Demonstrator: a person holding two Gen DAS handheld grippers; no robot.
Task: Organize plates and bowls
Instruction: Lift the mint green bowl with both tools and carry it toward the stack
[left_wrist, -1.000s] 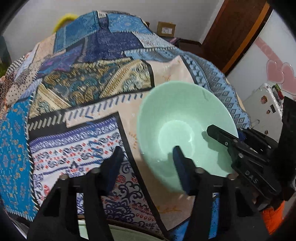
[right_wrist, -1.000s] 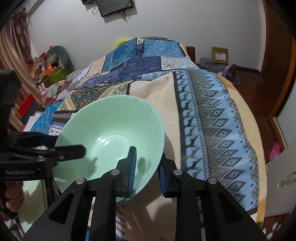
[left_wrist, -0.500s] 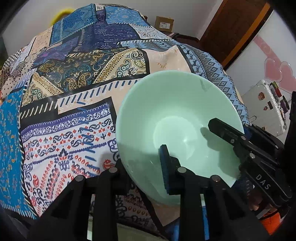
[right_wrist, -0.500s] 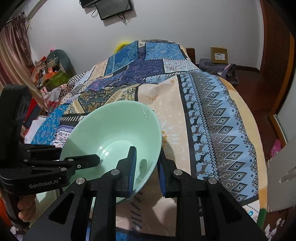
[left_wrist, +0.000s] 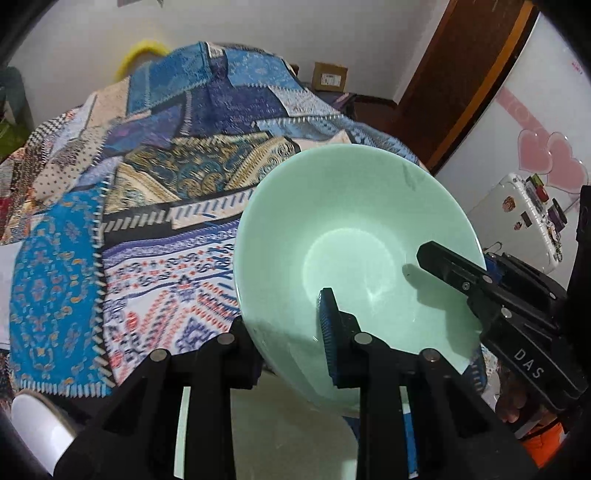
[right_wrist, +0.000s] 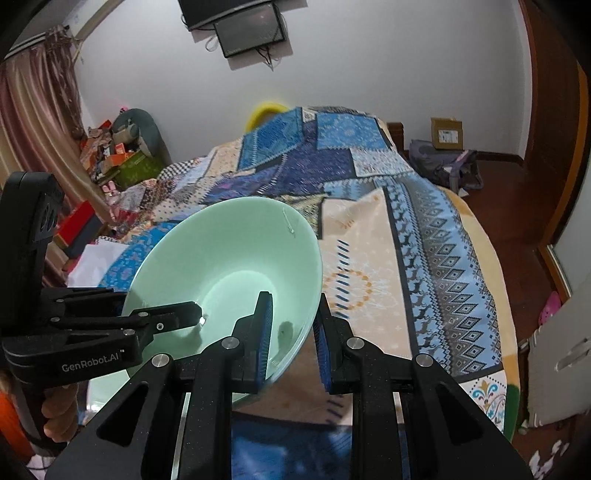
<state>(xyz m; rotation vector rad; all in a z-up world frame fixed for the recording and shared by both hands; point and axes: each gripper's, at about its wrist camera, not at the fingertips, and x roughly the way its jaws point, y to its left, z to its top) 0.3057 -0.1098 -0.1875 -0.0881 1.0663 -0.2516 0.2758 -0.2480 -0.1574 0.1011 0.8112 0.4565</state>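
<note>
A large mint-green bowl is held in the air above the patterned bedspread. My left gripper is shut on its near rim, one finger inside and one outside. My right gripper is shut on the opposite rim and shows in the left wrist view at the right. The bowl also fills the middle of the right wrist view, with the left gripper at its left. A pale green plate lies below the bowl, partly hidden.
A white round object sits at the lower left. A white case with stickers stands right of the bed. A cardboard box and a bag lie on the wood floor. Clutter lines the left wall.
The left gripper has closed on the bowl's near rim. Both grippers have lifted the bowl off the bedspread and drawn it nearer, over the pale plate.
</note>
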